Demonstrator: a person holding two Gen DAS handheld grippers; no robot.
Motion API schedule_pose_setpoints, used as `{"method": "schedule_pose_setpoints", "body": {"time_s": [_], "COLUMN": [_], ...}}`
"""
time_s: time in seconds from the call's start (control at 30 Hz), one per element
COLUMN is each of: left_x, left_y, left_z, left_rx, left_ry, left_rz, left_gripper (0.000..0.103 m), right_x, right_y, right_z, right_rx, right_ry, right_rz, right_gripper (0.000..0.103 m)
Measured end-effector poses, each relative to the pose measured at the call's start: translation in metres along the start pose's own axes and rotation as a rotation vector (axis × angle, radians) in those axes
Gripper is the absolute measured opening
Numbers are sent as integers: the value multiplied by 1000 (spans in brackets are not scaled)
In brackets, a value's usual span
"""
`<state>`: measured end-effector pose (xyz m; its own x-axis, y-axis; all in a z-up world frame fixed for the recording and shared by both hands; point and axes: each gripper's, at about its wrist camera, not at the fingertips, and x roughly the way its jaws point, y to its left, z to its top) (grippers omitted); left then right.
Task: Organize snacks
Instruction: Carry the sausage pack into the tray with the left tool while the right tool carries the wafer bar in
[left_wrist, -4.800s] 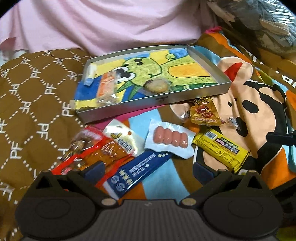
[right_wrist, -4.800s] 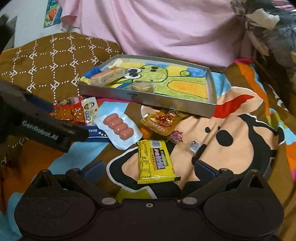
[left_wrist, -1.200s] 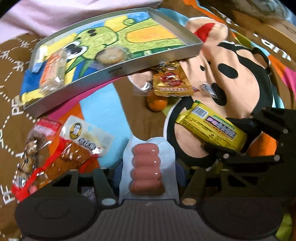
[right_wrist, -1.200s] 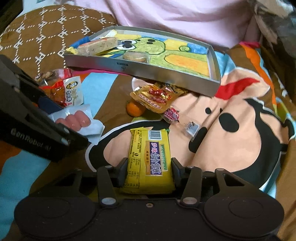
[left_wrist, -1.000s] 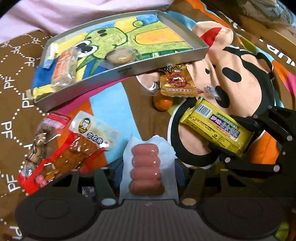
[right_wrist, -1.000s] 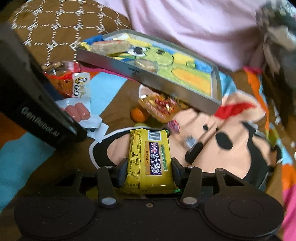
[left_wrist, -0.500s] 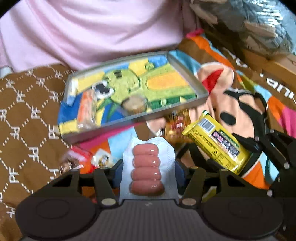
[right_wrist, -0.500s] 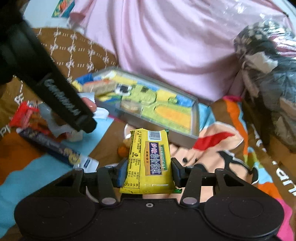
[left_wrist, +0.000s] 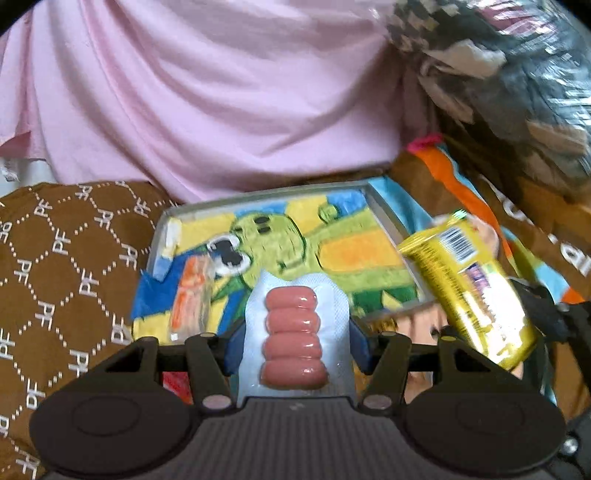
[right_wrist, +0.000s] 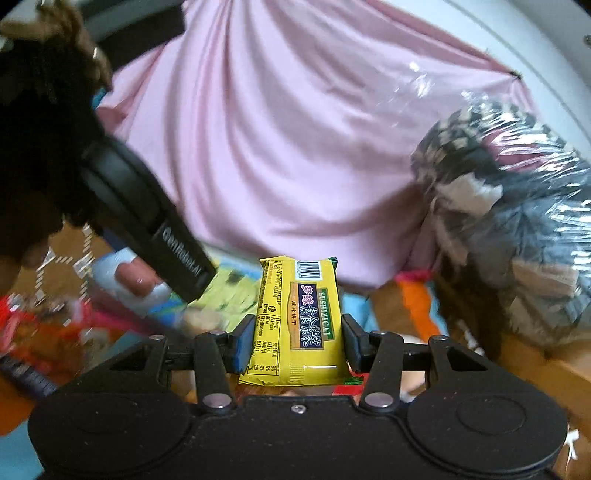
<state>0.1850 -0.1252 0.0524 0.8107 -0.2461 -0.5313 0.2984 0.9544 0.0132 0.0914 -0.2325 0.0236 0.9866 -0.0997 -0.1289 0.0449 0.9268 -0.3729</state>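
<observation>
My left gripper (left_wrist: 295, 338) is shut on a clear pack of pink sausages (left_wrist: 293, 338), lifted in front of the grey metal tray (left_wrist: 384, 218) with the green cartoon lining. An orange-wrapped bar (left_wrist: 190, 299) lies in the tray's left part. My right gripper (right_wrist: 295, 341) is shut on a yellow biscuit packet (right_wrist: 299, 314), also raised; the same yellow packet (left_wrist: 469, 284) shows at the right of the left wrist view, beside the tray's right wall. The left gripper's arm (right_wrist: 147, 218) and the sausage pack (right_wrist: 129, 280) cross the left of the right wrist view.
A pink cloth (left_wrist: 221, 92) hangs behind the tray. A brown patterned cushion (left_wrist: 66, 266) lies left of it, a plastic-wrapped bundle (right_wrist: 509, 206) at the right. Red and orange snack packs (right_wrist: 33, 332) stay on the cartoon blanket (left_wrist: 461, 184) below.
Both grippers have risen off the blanket with their snacks and tilted up. The tray now sits lower and nearer in both views, and the pink cloth fills the background.
</observation>
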Motion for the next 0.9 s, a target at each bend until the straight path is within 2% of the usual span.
{"method": "schedule_pose_setpoints", "body": {"time_s": [0.23, 0.47, 0.57, 0.77, 0.87, 0.9], "left_x": [46, 96, 120, 157, 165, 166], "left_y": [1, -8, -13, -18, -16, -15], "left_z": [32, 45, 45, 35, 31, 30], "left_rx": [-43, 8, 6, -11, -26, -33], "left_ry": [-29, -54, -35, 37, 58, 63], "left_rz": [36, 57, 59, 69, 76, 77], "left_gripper": [62, 62, 62, 62, 64, 65], "right_x": [56, 114, 131, 155, 158, 156], "right_y": [-19, -21, -17, 0, -1, -2], "right_z": [9, -12, -24, -49, -51, -50], "right_rx": [45, 70, 77, 66, 92, 104], "right_ry": [-30, 1, 6, 107, 107, 98], "right_rz": [-31, -16, -19, 36, 40, 39], "right_gripper": [50, 50, 41, 41, 44, 48]}}
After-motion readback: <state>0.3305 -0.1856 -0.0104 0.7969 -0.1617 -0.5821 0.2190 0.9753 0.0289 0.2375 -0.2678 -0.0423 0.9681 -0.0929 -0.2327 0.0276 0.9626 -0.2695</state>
